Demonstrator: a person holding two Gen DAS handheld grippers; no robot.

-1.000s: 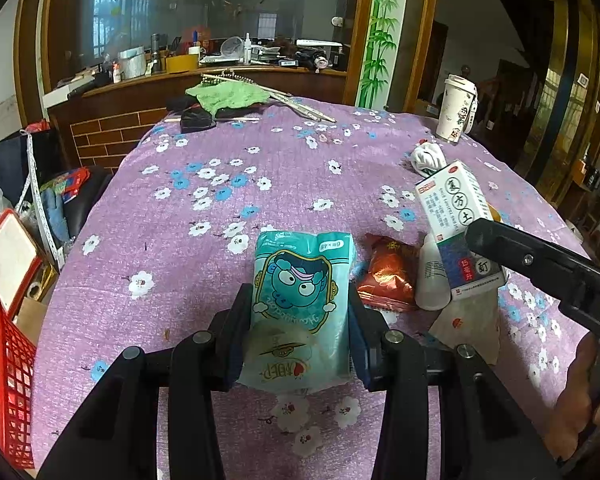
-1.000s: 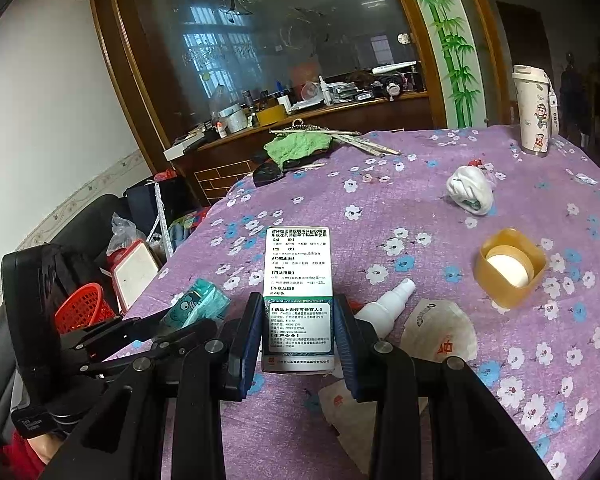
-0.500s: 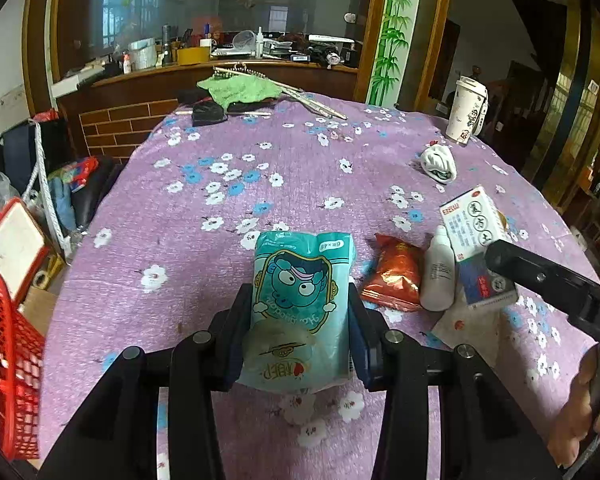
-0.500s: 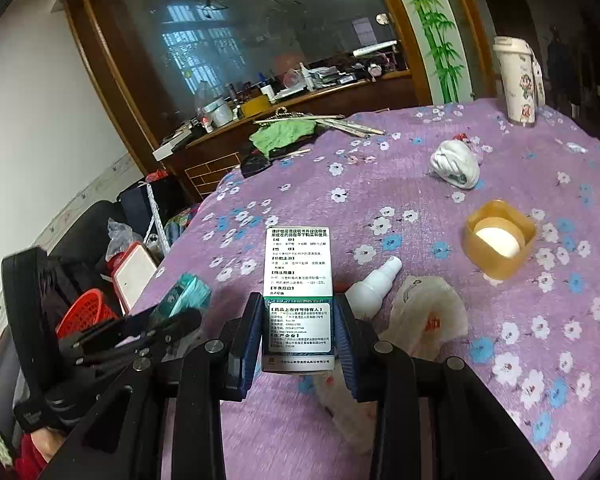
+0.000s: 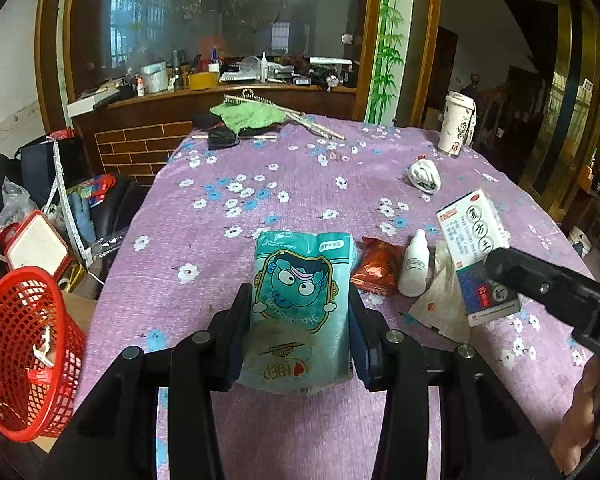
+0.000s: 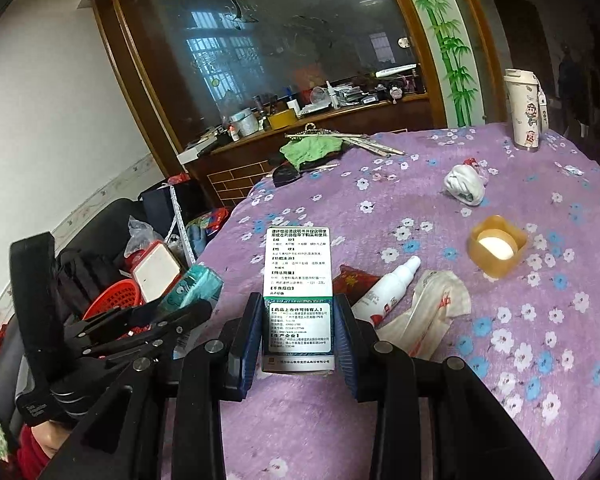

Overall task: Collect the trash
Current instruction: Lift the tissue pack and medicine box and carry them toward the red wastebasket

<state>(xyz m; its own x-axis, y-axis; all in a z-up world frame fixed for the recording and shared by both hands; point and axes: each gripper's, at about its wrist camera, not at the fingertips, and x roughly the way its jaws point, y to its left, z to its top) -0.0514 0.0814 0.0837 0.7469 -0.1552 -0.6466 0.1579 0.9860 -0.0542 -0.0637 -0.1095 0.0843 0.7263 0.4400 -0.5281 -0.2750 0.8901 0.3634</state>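
While both tongs [image 5: 298, 332] [image 6: 296, 340] grip a teal packet [image 5: 300, 304] and medicine box [image 6: 298, 300], a red basket [image 5: 20, 352] sits left.

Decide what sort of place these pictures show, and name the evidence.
Probably a lived-in home, likely a dining room: a round table under a purple flowered cloth, a cluttered wooden counter below a glass partition, and a red basket beside the table.

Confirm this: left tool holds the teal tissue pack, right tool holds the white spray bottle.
Wrong on the right tool: it grips the medicine box, as the right wrist view shows; the spray bottle lies on the table. The left tool does hold the tissue pack.
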